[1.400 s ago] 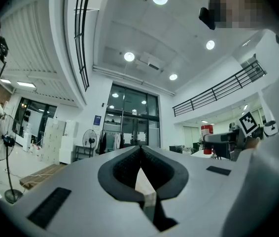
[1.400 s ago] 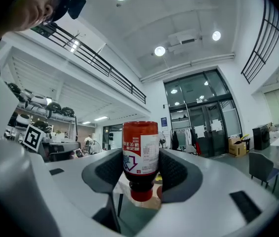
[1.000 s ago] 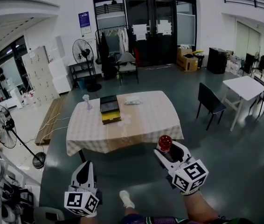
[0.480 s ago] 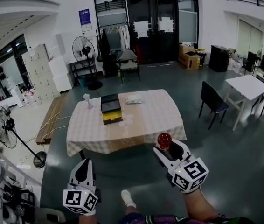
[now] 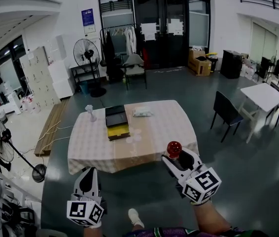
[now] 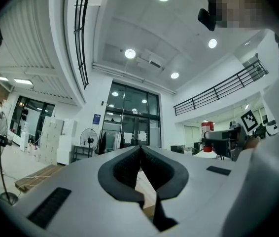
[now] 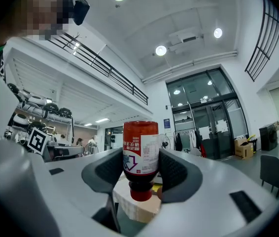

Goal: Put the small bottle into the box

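My right gripper (image 5: pixel 175 157) (image 7: pixel 140 168) is shut on a small red bottle (image 5: pixel 173 149) (image 7: pixel 140 154) with a white and red label, held upside down with its cap pointing toward me. It hovers over the floor in front of the table. The box (image 5: pixel 117 122), dark with a yellow front, lies on the checked tablecloth of the table (image 5: pixel 152 144) ahead, left of centre. My left gripper (image 5: pixel 88 177) (image 6: pixel 140 154) hangs lower left, its jaws pressed together on nothing. The right gripper with the bottle (image 6: pixel 207 132) shows in the left gripper view at the right.
On the table also stand a pale small item (image 5: pixel 90 111) at the left and a white packet (image 5: pixel 143 112) at the back. A dark chair (image 5: pixel 226 112) and white table (image 5: pixel 265 95) stand to the right, floor fans (image 5: pixel 1 142) to the left.
The table has drawn slightly nearer and shifted a little left in the head view. Both grippers keep their poses, the right one still holding the bottle.
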Demonstrator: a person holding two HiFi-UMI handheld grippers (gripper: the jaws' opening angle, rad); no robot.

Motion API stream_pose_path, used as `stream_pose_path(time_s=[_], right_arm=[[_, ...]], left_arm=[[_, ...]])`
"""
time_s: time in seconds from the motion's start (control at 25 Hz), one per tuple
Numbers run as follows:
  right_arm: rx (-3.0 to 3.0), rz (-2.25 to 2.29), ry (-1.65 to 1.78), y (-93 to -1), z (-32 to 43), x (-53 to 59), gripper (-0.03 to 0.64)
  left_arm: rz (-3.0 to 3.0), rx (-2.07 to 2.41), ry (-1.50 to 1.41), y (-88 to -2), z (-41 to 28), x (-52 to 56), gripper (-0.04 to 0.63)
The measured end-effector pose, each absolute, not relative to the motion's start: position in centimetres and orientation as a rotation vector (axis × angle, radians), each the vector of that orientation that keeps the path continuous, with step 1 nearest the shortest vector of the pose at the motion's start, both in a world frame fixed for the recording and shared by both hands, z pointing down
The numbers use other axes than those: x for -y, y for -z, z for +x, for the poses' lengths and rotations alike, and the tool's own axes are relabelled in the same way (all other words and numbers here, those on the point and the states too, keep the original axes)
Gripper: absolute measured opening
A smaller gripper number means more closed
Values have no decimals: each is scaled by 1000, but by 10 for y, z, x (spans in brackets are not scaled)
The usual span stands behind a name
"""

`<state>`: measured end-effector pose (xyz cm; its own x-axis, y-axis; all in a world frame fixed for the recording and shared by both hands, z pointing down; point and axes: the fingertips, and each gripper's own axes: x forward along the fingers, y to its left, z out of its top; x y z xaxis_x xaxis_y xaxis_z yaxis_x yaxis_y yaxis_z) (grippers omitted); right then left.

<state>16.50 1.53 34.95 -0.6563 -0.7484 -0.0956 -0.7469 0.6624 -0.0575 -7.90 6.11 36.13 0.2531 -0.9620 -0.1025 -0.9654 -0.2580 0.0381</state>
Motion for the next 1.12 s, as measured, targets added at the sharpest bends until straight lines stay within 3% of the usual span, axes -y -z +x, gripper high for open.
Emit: stream_pose_path(time_s=[1.12], right_arm=[[-2752,-1245,-29,-323,-6,199,224]], left_arm=[[-2476,-1905,-187,-343,-247,140,23]])
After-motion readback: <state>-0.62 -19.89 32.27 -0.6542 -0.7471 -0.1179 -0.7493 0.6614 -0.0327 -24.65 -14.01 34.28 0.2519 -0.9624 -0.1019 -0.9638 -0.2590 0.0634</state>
